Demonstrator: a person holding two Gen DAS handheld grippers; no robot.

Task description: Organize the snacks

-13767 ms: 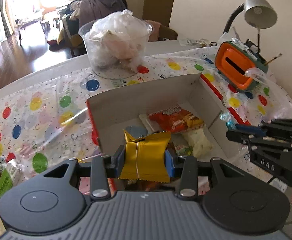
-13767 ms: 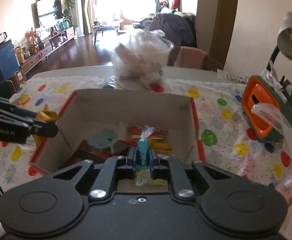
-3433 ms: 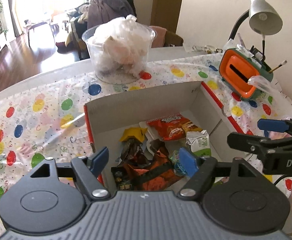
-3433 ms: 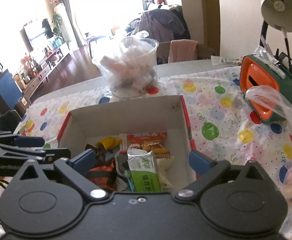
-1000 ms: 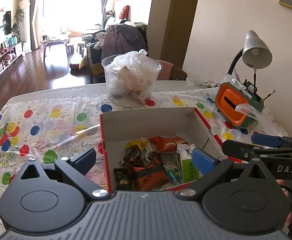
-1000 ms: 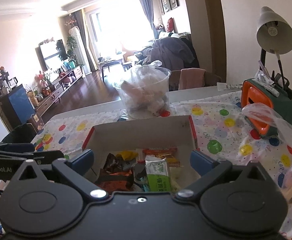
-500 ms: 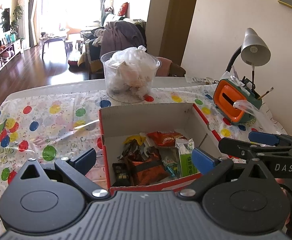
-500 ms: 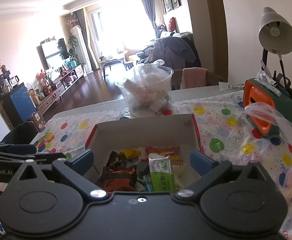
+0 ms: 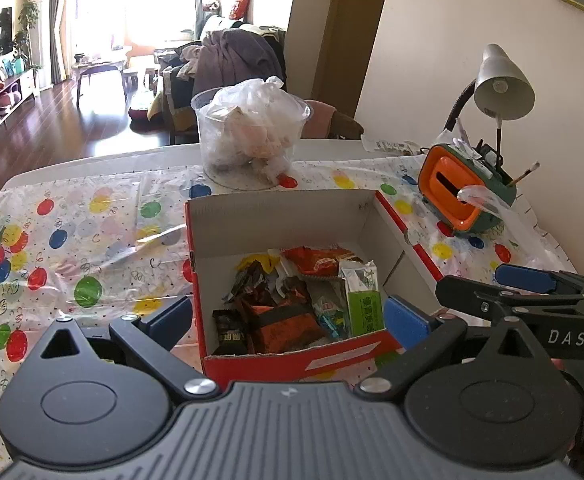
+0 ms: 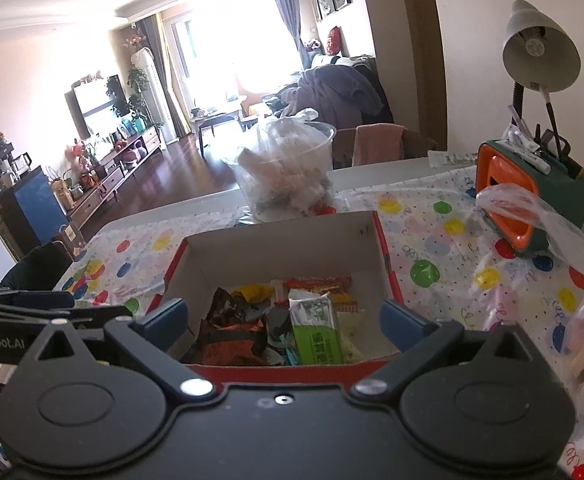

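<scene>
A red cardboard box with a white inside sits mid-table and holds several snack packets. Among them are a green packet, an orange-and-black packet and a red packet. My left gripper hangs open above the box's near edge with nothing between its blue pads. My right gripper also stands open and empty over the near side. Each gripper shows in the other's view, the right one and the left one.
A clear plastic tub full of bagged items stands behind the box. An orange-and-green pen holder and a desk lamp occupy the right. A balloon-print cloth covers the table. A plastic bag lies at the right edge.
Both grippers have drawn slightly back from the box and stay open. The snacks in the box have not moved.
</scene>
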